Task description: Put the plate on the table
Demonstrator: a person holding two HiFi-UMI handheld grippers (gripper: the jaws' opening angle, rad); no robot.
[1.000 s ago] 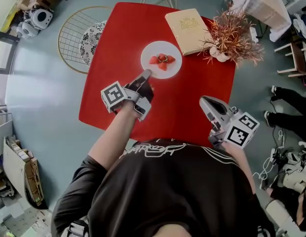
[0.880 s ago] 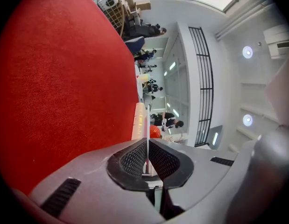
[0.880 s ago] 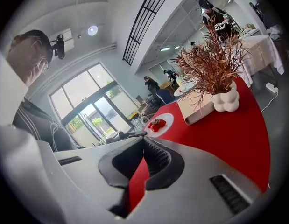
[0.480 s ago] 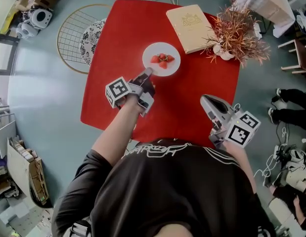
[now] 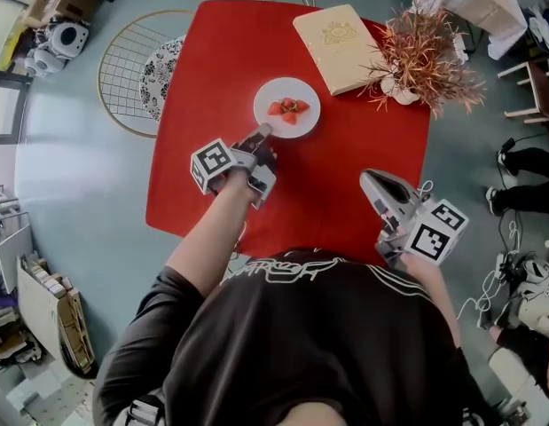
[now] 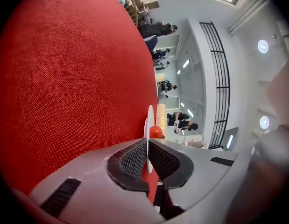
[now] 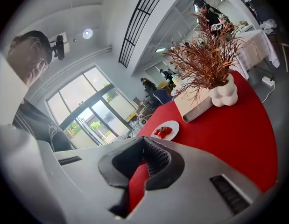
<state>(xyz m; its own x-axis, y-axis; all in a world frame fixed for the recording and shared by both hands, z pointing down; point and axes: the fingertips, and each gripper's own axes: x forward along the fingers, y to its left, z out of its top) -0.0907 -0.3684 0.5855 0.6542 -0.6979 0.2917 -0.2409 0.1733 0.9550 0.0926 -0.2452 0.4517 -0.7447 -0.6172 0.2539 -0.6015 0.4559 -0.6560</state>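
Observation:
A white plate [image 5: 287, 107] with cut strawberries [image 5: 288, 107] sits at the middle of the red table [image 5: 212, 51]. My left gripper [image 5: 262, 132] reaches it from the near side and is shut on its near rim. In the left gripper view the plate [image 6: 150, 118] shows edge-on, its thin rim pinched between the ribbed pads [image 6: 135, 160], with a strawberry [image 6: 156, 132] just beyond. I cannot tell whether the plate rests on the cloth or hangs just above it. My right gripper [image 5: 366, 179] hovers shut and empty over the table's near right edge, and its own view shows the plate [image 7: 166, 130] far ahead.
A cream book [image 5: 334, 46] lies at the table's far side. Next to it, a dried reddish plant [image 5: 427, 53] stands in a white vase [image 5: 396, 97]. A round wire rack [image 5: 130, 69] holding a patterned dish [image 5: 161, 76] sits on the floor to the left.
The head view has shifted a little. The left gripper keeps its hold on the plate's rim in nearly the same spot, and the right gripper has stayed still.

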